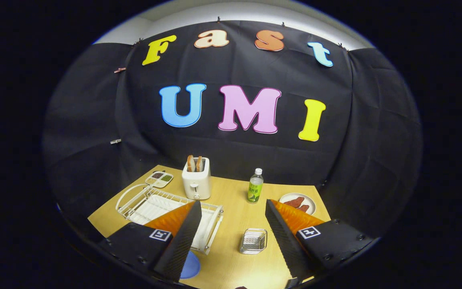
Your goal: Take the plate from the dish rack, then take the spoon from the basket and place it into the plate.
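Note:
A white wire dish rack (pixel 146 202) stands on the wooden table (pixel 231 265), partly behind my left finger. A blue plate (pixel 191 266) lies flat on the table just in front of the rack, half hidden by that finger. A small metal mesh basket (pixel 254 241) sits between my fingers, closer to the right one. I cannot make out what is in it. My gripper (pixel 232 202) hangs above the table, open, with nothing between its fingers.
Beyond the rack stands a white toaster (pixel 196 182) with two slices of toast. A small divided dish (pixel 159 179) lies to its left. A green-labelled bottle (pixel 255 186) stands mid-table, and a white plate with reddish food (pixel 297 202) sits beyond my right finger.

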`<state>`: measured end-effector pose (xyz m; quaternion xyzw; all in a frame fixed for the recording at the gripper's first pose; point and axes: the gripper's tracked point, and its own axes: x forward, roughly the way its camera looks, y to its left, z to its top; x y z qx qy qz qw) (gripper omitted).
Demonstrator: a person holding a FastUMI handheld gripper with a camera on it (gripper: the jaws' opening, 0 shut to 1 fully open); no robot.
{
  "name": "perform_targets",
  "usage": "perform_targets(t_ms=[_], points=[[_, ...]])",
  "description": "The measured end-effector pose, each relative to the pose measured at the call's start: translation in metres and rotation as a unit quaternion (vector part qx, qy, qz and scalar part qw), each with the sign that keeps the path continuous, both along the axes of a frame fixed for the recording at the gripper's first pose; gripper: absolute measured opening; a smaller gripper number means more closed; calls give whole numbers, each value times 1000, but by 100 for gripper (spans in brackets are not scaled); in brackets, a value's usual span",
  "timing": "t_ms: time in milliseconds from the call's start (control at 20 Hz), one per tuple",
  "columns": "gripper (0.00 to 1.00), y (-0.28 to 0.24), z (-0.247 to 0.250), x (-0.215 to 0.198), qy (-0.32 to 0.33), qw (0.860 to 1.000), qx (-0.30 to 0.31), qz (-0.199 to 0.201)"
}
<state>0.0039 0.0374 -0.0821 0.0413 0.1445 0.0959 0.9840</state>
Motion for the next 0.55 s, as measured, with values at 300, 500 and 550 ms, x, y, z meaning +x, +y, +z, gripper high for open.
perform_targets(t_ms=[300, 500, 550], points=[[97, -12, -2, 7, -3, 1000, -4, -11], [97, -12, -6, 11, 2, 1000, -2, -11], [97, -12, -7, 13, 3, 1000, -2, -12]])
